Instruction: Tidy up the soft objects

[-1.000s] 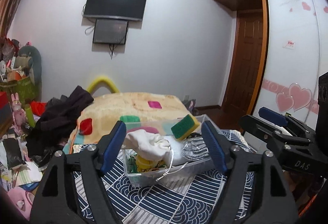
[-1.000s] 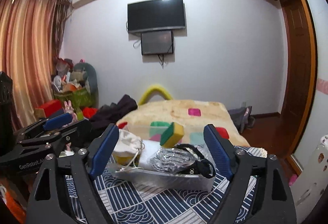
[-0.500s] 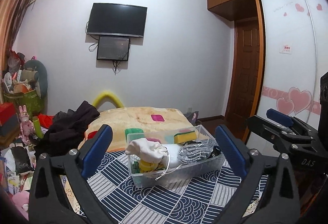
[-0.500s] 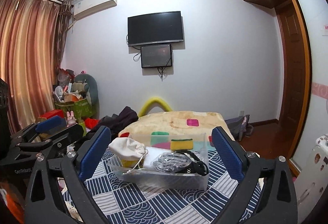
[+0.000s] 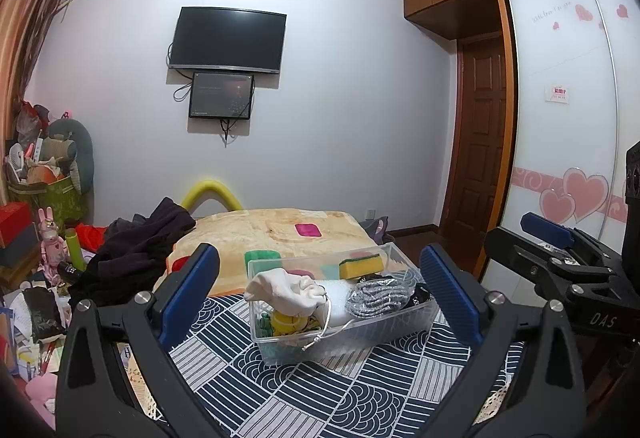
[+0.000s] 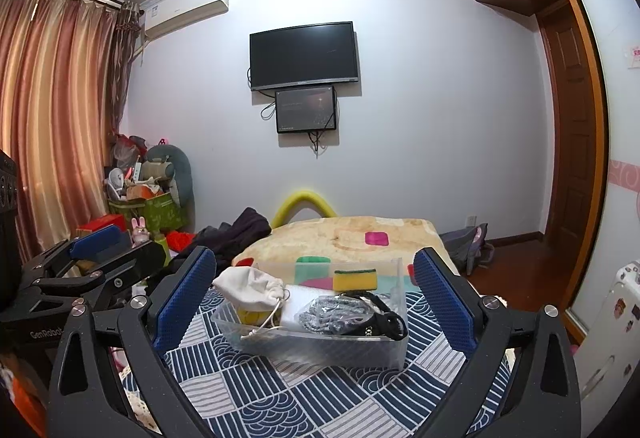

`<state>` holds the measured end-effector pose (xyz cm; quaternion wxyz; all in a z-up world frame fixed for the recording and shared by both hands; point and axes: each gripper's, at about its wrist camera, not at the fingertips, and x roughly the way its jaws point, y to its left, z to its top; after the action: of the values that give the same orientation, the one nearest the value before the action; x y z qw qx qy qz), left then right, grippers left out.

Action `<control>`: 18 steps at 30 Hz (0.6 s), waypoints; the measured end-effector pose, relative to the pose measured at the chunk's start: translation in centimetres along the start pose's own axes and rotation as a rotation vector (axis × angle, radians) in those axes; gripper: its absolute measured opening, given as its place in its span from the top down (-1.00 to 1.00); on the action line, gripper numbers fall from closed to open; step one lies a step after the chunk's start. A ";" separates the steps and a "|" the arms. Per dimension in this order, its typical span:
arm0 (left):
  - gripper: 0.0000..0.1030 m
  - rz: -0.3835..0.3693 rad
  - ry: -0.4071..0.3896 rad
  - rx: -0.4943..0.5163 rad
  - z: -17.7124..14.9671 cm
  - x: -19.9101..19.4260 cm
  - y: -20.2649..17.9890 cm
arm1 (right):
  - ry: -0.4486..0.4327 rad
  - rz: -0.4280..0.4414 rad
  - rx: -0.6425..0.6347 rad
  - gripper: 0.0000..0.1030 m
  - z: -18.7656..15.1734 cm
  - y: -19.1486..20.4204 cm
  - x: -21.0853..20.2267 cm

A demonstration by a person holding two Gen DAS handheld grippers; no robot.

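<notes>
Both the left gripper (image 5: 320, 292) and right gripper (image 6: 315, 294) hang wide open and empty, with the clear bin (image 5: 360, 338) of soft stuff just ahead between their fingers, though that white drawstring pouch (image 5: 286, 288) drooping over the rim could probably snag a finger and spill.

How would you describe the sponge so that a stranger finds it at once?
Find the clear bin on the blue patterned cloth. At its far wall stands the sponge: a yellow block with a green top, the only firm-edged thing among the white pouch and grey bundle.
</notes>
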<state>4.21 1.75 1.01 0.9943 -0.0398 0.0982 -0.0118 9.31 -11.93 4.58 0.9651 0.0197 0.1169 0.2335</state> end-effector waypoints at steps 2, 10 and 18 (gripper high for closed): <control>-0.97 -0.001 0.001 0.001 0.0 0.0 0.0 | 0.000 0.001 0.001 -0.93 0.0 0.0 0.0; -0.98 -0.002 -0.002 -0.002 0.1 0.0 -0.1 | 0.001 0.001 0.000 -0.93 0.0 0.0 0.0; -0.98 0.000 0.007 -0.007 0.1 0.1 -0.1 | 0.000 0.001 0.000 -0.93 0.0 0.0 0.0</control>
<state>4.37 1.69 1.13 0.9938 -0.0429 0.1015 -0.0115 9.30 -11.91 4.59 0.9649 0.0198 0.1169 0.2342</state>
